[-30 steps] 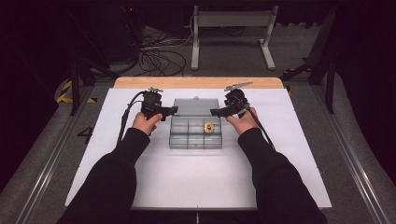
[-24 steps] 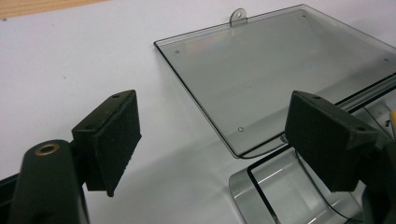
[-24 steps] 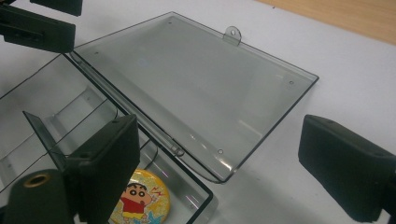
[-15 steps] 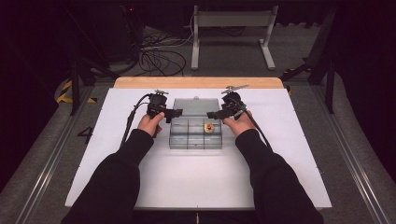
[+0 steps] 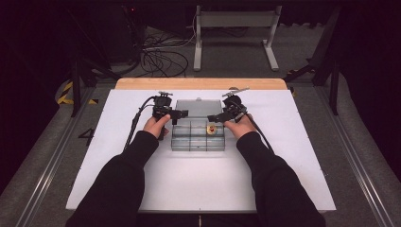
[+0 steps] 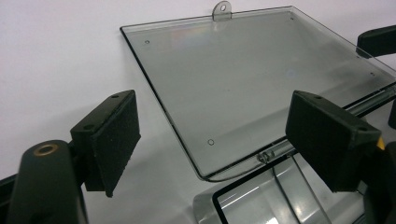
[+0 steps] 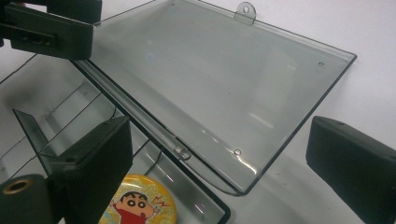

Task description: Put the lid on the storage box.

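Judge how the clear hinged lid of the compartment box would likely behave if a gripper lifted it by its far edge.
The lid looks like thin rigid plastic, so it would probably stay flat rather than flop. Its hinge rod joins it to the compartment box, so it should swing, not come free. The glossy surface may slip between pads.

I see the clear compartment box (image 5: 197,137) open, its lid (image 6: 243,79) lying flat behind; a cartoon badge (image 7: 137,203) sits inside.

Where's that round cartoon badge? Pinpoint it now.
In the high view the round cartoon badge lies in a right-hand compartment of the clear divided box, just below the right gripper and in front of the open lid.
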Demonstrator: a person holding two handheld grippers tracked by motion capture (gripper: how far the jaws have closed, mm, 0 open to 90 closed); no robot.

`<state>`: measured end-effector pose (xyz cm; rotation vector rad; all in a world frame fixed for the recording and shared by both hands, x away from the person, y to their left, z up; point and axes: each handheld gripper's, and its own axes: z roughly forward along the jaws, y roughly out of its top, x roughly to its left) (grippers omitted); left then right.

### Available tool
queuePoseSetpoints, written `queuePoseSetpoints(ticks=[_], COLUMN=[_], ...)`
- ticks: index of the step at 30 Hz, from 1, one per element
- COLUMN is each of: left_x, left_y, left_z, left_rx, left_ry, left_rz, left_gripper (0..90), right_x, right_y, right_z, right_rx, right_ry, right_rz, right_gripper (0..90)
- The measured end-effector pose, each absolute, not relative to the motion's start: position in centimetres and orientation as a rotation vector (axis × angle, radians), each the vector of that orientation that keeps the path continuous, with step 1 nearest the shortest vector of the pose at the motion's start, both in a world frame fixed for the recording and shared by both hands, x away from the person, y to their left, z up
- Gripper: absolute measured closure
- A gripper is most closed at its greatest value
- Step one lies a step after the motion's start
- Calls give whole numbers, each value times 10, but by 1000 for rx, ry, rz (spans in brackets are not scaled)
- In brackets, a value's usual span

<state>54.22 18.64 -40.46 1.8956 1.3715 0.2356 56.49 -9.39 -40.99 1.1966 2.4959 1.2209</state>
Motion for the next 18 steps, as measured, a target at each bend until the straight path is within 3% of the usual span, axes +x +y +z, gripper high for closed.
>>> queuePoseSetpoints(ticks=[18], left_x=[551], left_y=[189], left_z=[-413], left_rx=[1832], left_ry=[1421], left_rz=[58], left_gripper=[194], right_x=[568], right_y=[-92], right_z=[-419], right_rx=[1227], right_ry=[2536], right_rz=[1231], right_gripper=[78])
